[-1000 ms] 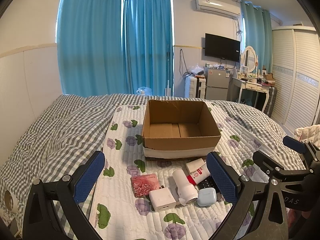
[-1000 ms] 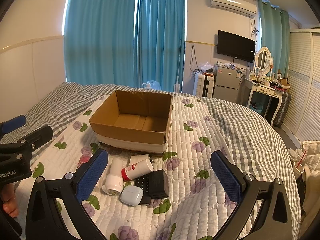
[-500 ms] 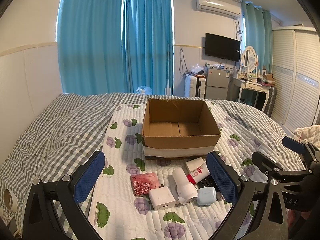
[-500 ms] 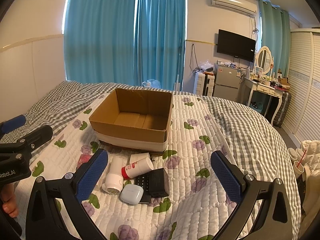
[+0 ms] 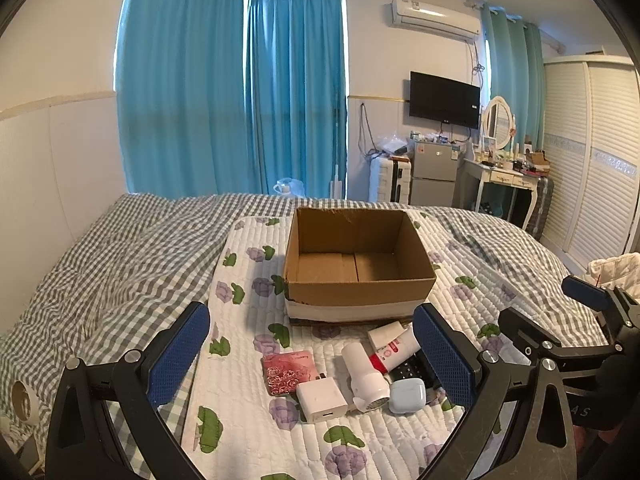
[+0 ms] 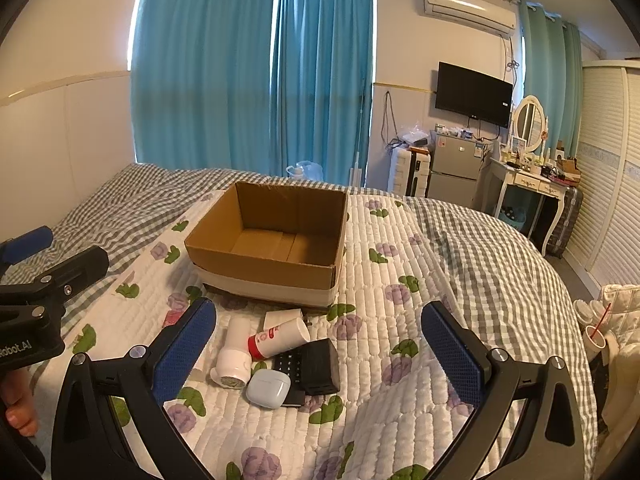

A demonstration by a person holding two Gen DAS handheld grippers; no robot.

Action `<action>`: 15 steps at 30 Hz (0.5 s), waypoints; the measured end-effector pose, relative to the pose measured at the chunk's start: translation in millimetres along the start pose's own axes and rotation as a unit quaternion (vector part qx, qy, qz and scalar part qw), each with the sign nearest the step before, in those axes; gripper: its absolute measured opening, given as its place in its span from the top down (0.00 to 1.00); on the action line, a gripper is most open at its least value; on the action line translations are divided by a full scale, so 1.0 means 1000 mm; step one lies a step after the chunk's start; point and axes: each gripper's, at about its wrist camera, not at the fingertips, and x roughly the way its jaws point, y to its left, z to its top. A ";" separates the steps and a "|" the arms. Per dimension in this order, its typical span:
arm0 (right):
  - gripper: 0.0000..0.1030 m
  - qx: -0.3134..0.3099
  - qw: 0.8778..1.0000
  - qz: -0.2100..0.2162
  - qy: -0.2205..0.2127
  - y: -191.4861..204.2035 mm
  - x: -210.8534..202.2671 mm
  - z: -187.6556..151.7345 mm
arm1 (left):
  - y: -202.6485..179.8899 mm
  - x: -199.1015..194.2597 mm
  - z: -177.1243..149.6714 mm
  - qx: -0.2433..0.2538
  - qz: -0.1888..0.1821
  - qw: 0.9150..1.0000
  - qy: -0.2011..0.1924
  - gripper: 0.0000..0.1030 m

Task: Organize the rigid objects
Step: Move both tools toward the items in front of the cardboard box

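Reading "Robot.AI" on left gripper; tube print illegible.

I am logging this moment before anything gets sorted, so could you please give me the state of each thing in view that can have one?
Left gripper: open, holding nothing.
Right gripper: open, holding nothing.
Brown cardboard box: open at the top, empty.
White cylindrical device: lying on its side.
White tube with red band: lying on its side.
Pale blue earbud case: closed.
White cube charger: unplugged.
Wall-mounted black television: off.
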 end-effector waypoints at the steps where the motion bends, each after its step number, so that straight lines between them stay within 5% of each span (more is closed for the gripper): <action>1: 0.00 -0.001 1.000 0.000 0.002 -0.001 -0.002 0.003 | 0.000 0.000 0.002 0.000 0.003 1.000 0.002 0.00; 7: 0.00 -0.023 0.999 0.004 0.038 -0.011 0.010 0.026 | 0.001 0.028 0.009 0.006 0.018 0.999 0.048 0.00; 15: 0.00 -0.063 0.991 0.000 0.118 -0.019 0.080 0.012 | -0.003 0.112 -0.048 0.016 0.036 0.985 0.171 0.04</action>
